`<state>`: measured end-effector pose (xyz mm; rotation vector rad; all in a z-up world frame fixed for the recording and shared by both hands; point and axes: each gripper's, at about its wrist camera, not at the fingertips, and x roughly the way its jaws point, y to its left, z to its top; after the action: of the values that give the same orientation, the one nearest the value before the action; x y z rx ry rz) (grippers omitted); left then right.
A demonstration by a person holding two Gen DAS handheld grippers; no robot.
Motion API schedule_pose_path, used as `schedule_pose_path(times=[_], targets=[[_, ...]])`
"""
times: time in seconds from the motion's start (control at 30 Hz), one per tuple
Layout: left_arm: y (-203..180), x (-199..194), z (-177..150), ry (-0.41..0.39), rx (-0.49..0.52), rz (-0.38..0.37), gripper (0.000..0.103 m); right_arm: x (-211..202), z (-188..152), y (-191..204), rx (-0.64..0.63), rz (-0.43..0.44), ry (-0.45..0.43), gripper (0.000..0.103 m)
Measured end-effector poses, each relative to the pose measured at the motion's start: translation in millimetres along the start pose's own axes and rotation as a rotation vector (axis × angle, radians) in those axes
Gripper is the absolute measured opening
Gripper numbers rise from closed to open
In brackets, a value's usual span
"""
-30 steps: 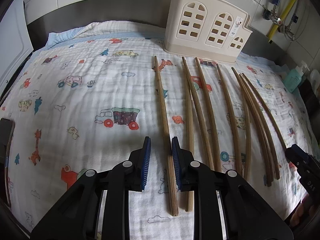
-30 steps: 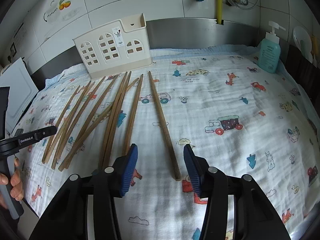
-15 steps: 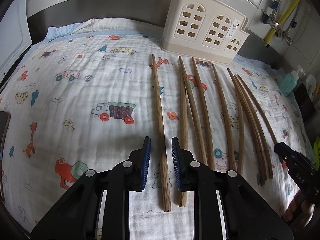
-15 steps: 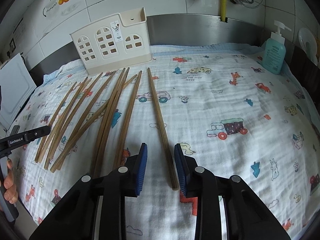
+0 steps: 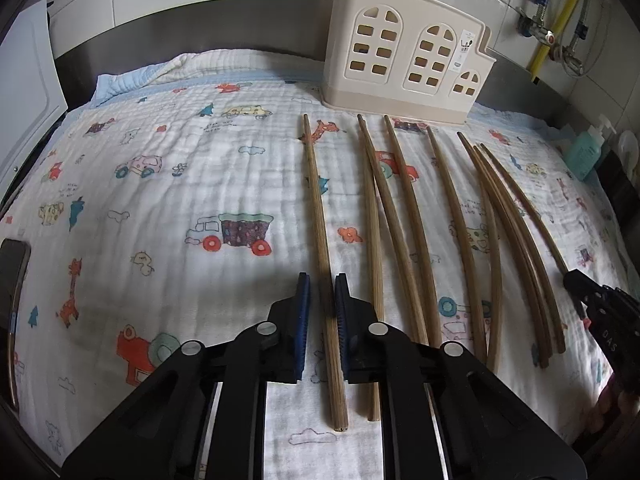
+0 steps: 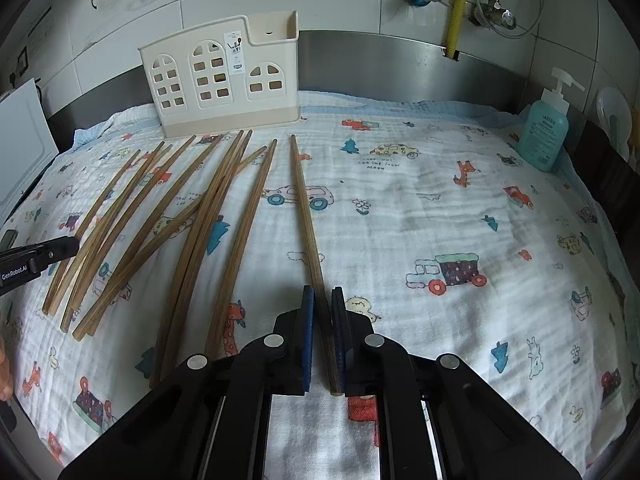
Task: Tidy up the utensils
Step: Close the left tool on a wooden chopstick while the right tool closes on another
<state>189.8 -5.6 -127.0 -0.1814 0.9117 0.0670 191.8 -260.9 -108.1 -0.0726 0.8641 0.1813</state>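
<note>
Several long wooden chopsticks lie in a row on a cartoon-print cloth in front of a cream utensil holder with arched windows, which also shows in the right wrist view. My left gripper has its blue pads closed around the leftmost chopstick near its thick end. My right gripper has its pads closed on the rightmost chopstick, which lies apart from the others. Both chopsticks rest on the cloth.
A teal soap dispenser stands at the back right by the steel rim. A white board leans at the far left. Pipes and a yellow hose run on the tiled wall. The cloth is bare to the right.
Both grippers moved forward over their chopsticks and narrowed. The right jaws went from wide open to closed on the rightmost chopstick; the left jaws now sit around the leftmost one.
</note>
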Motion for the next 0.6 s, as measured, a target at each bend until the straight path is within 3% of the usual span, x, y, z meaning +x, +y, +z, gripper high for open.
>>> schedule_pose_path(times=[0.23, 0.43, 0.6], targets=[[7, -6, 1, -0.004, 0.004, 0.005, 0.006, -14, 1, 3, 0.015, 0.012, -0.03, 0.007], [11, -24, 2, -0.056, 0.02, -0.004, 0.006, -38, 7, 7, 0.019, 0.021, -0.084, 0.007], [11, -25, 0, -0.048, 0.025, -0.053, 0.007, -41, 5, 8, 0.026, 0.017, -0.083, 0.007]])
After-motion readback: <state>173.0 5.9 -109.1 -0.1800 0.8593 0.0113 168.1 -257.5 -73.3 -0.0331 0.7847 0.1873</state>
